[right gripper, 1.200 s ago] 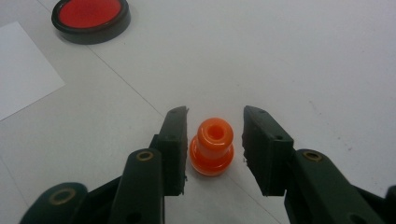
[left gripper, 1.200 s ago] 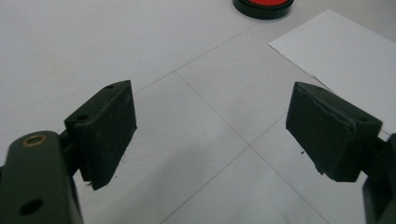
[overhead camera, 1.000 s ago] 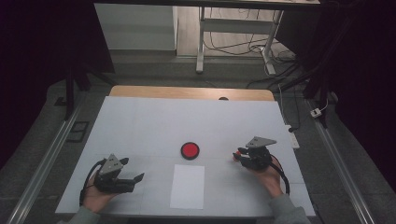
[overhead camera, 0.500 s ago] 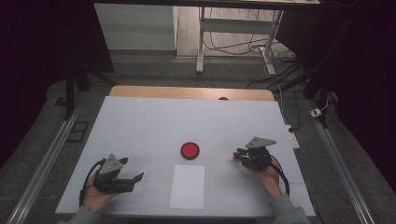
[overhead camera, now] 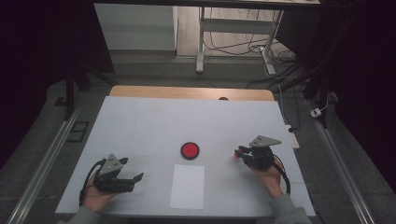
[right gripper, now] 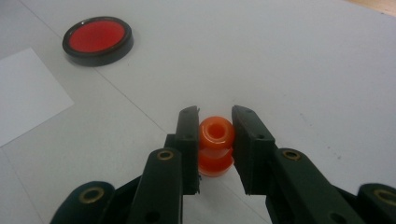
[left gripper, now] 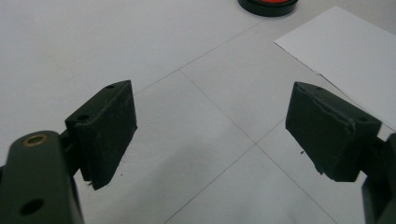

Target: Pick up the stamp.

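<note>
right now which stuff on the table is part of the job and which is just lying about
In the job:
- orange spool, clamped upright in the right claw
- right claw, shut on it

Lying about:
- red disc in a black rim, untouched
- white sheet, flat near the front edge
- left claw, open, nothing between its jaws

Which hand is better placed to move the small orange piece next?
Right. Its tool is already closed on the orange piece, while the left tool sits open over bare table, far from it.
</note>
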The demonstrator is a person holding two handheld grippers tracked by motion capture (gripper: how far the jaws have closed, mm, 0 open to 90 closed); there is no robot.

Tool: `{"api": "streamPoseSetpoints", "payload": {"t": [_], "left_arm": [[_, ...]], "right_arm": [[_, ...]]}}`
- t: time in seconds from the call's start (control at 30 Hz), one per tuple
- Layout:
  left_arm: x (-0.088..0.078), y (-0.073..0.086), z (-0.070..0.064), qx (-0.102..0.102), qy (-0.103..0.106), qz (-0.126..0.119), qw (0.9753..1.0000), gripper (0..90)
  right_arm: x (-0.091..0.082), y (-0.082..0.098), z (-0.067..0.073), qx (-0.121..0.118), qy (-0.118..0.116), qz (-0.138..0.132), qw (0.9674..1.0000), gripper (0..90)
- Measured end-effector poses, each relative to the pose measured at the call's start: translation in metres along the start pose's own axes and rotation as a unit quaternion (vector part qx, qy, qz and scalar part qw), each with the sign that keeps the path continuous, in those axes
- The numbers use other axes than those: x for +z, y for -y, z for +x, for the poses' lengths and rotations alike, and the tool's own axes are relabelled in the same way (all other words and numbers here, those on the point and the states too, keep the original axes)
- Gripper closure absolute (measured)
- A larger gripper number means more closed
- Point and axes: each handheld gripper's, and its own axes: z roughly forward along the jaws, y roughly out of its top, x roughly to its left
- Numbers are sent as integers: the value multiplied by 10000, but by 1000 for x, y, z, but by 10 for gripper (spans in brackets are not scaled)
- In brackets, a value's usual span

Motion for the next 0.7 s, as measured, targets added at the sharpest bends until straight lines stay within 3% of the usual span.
{"api": "streamPoseSetpoints", "payload": {"t": [0.33, 0.7], "left_arm": [[0, 0, 0, -11, 3, -12, 10000, 168], [0, 0, 0, -12, -16, -32, 10000, 171]], "right_arm": [[-10, -5, 1, 40, 22, -342, 9994, 719], [-23, -16, 8, 72, -121, -808, 9966, 719]]}}
